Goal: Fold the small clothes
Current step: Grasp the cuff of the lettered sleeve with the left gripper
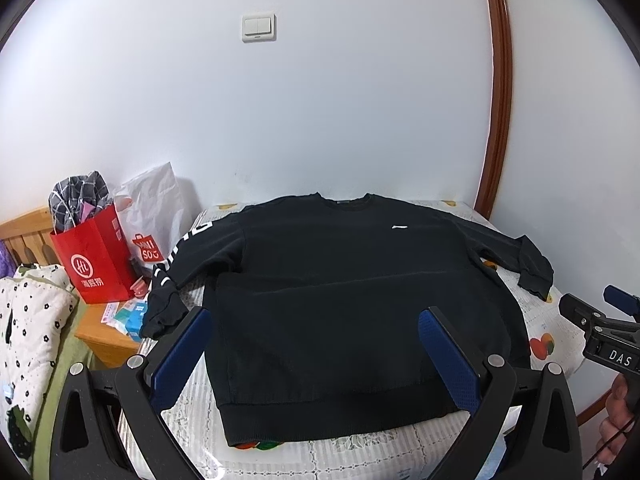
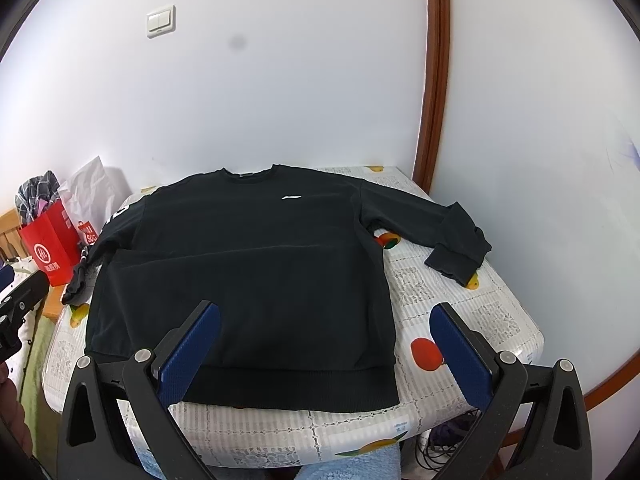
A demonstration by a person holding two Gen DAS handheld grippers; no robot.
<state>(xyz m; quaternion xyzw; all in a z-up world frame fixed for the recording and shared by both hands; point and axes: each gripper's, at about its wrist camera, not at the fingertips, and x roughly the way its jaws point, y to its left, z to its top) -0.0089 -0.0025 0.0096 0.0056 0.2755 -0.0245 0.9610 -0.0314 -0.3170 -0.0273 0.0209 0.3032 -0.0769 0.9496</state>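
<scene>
grippers, left gripper [image 1: 314,344] and right gripper [image 2: 326,340], hover open above sweatshirt [image 1: 352,292].

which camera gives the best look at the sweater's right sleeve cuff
The right wrist view. There the cuff lies in full on the table cover, well inside the frame, with the sleeve bent back toward it. In the left wrist view the same cuff sits farther toward the edge, smaller and more distorted.

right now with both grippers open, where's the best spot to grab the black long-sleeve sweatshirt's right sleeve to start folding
Take the ribbed cuff of the black long-sleeve sweatshirt with the right gripper, coming from the table's open right edge. The sleeve lies bent, its cuff flat on the fruit-print tablecloth, clear of the body.
</scene>
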